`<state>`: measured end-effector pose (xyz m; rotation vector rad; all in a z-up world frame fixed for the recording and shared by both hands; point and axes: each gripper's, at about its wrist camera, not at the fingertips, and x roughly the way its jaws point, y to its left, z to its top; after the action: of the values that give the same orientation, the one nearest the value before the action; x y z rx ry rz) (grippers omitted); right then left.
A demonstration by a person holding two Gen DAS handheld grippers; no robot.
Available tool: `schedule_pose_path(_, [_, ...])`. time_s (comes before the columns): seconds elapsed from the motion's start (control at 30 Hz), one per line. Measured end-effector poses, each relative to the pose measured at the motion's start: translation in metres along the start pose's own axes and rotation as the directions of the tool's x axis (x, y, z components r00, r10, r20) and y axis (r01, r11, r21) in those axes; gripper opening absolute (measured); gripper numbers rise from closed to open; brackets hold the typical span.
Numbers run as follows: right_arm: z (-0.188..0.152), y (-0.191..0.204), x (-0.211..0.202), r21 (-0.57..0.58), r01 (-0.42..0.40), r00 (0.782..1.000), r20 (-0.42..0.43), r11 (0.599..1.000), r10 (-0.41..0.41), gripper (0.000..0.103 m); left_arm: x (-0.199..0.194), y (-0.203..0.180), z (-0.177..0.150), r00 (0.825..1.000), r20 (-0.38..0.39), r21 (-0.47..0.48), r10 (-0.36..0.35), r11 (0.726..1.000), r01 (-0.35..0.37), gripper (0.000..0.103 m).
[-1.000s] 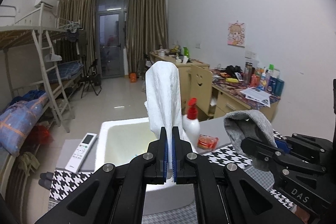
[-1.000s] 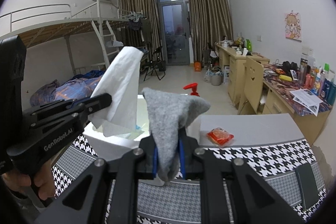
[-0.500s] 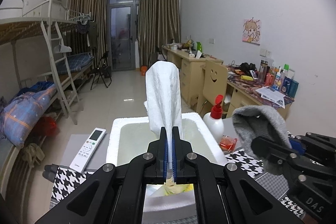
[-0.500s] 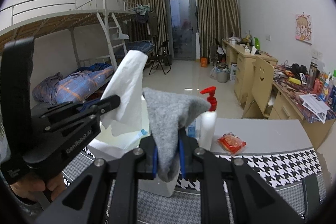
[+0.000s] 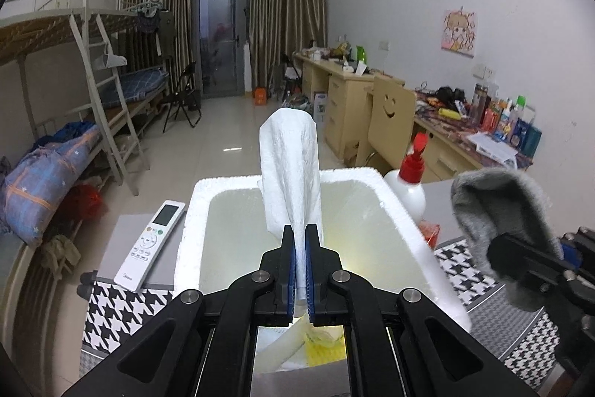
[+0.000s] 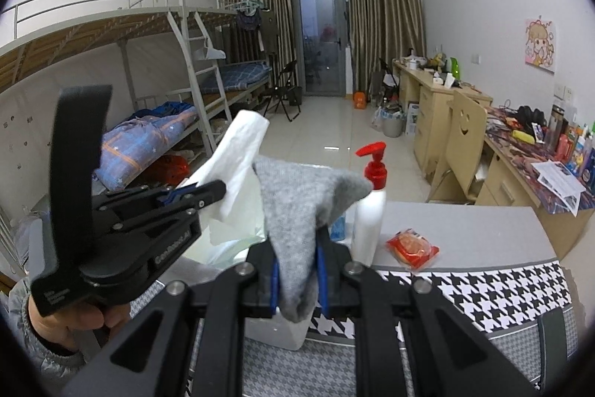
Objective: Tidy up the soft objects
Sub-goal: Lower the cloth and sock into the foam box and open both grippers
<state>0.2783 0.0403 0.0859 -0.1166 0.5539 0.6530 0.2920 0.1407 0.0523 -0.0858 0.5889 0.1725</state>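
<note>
My left gripper is shut on a white folded towel that stands up from its jaws, held over the open white foam box. The towel also shows in the right wrist view. My right gripper is shut on a grey sock that drapes over its jaws, just right of the box; the sock also shows in the left wrist view. Something yellow lies in the box bottom.
A white remote lies left of the box. A white pump bottle with a red top and a red snack packet stand right of it on the grey table. A houndstooth cloth covers the near edge.
Both grippers have moved forward and left, so the towel now sits over the middle of the box and the sock is nearer the box's right side. Both grips are unchanged.
</note>
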Motion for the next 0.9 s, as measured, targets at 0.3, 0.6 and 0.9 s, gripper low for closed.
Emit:
schedule_pose_path(0.3, [0.003, -0.003, 0.005, 0.007, 0.001, 1.000, -0.012, 1.000, -0.001, 0.019, -0.016, 0.007, 0.004, 0.995, 0.070, -0.016, 0.065, 0.998, -0.064, 0.082])
schedule_pose_path(0.6, [0.010, 0.004, 0.006, -0.004, -0.019, 1.000, -0.001, 1.000, 0.019, 0.019, -0.040, 0.025, 0.000, 0.990, 0.096, -0.025, 0.108, 0.994, -0.107, 0.097])
schedule_pose_path(0.9, [0.015, 0.019, 0.018, -0.023, -0.043, 0.999, -0.012, 0.999, 0.043, 0.019, -0.055, 0.042, -0.013, 0.984, 0.092, -0.049, 0.156, 0.987, -0.152, 0.097])
